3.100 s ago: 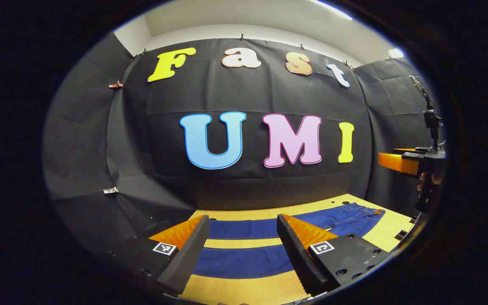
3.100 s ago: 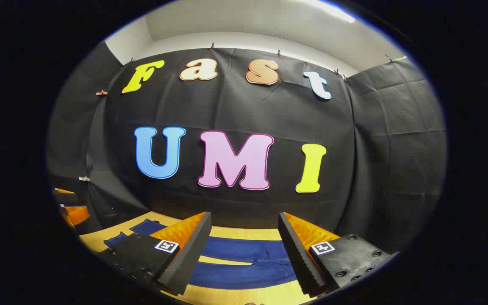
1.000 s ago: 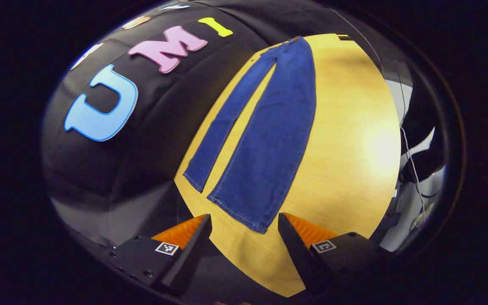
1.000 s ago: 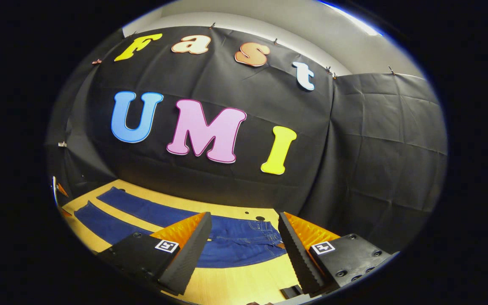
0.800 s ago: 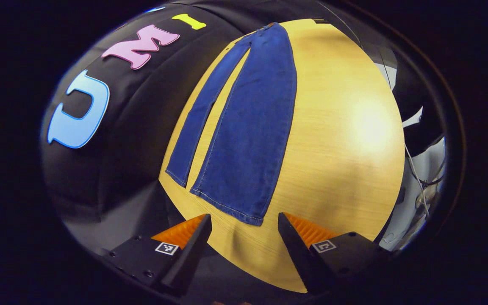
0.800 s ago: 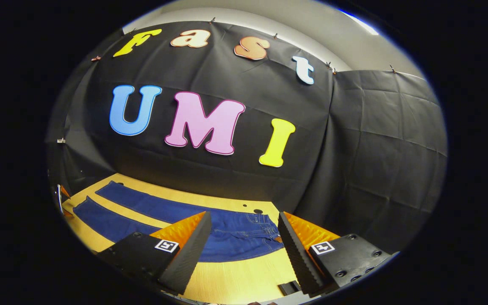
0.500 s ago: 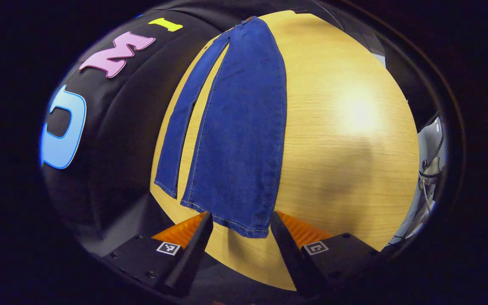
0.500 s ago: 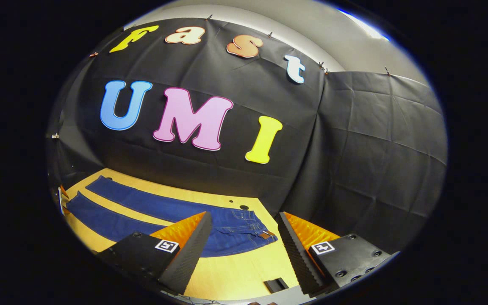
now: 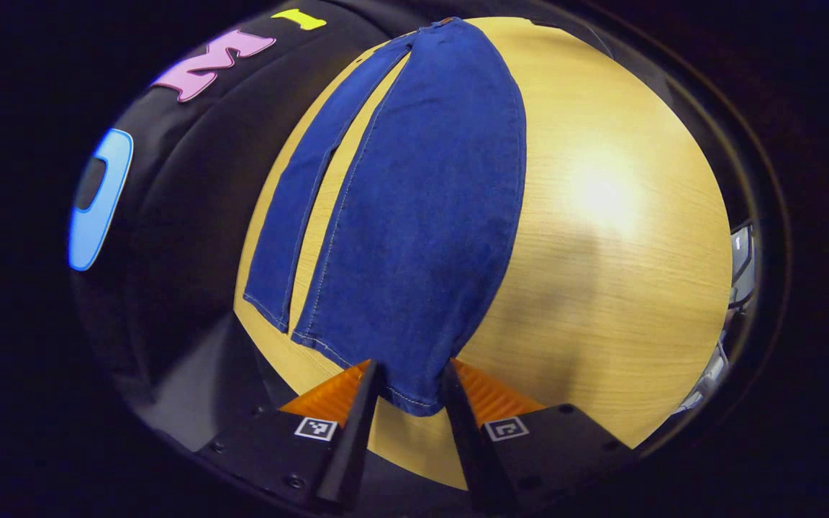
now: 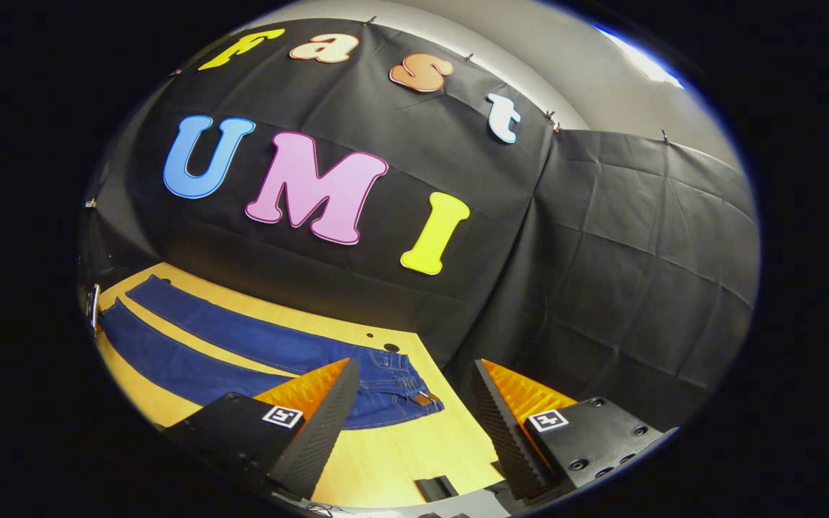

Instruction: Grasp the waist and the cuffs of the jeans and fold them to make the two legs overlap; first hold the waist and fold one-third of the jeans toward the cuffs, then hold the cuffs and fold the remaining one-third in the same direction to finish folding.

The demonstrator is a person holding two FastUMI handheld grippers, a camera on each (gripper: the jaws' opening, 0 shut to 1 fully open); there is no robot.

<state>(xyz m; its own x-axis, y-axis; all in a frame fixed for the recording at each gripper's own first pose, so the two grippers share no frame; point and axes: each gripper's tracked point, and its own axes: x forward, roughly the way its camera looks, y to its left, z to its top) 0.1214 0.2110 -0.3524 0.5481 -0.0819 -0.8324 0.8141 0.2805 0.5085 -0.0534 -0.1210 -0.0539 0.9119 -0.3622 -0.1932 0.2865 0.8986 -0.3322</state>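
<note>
In the left gripper view, the left gripper's [image 9: 409, 403] fingers [image 9: 352, 432] sit close together on either side of the near cuff [image 9: 404, 392] of the jeans [image 9: 429, 208]. The cuff's corner lies in the narrow gap between them, but whether both fingers press on it cannot be told. From that cuff the near leg runs away across the wooden counter [image 9: 601, 252] to the waist at the far end. The second leg [image 9: 299, 194] lies flat just beside the near leg on its wall side, a thin strip of counter between them.

In the right gripper view, the right gripper [image 10: 414, 414] hangs with its fingers [image 10: 317, 432] spread wide and nothing between them. Just beyond them the waist [image 10: 396, 392] lies flat on the counter [image 10: 414, 450]. Both legs stretch away from the waist toward the far cuffs. A small dark block [image 10: 435, 488] sits at the counter's near edge, near the waist.
</note>
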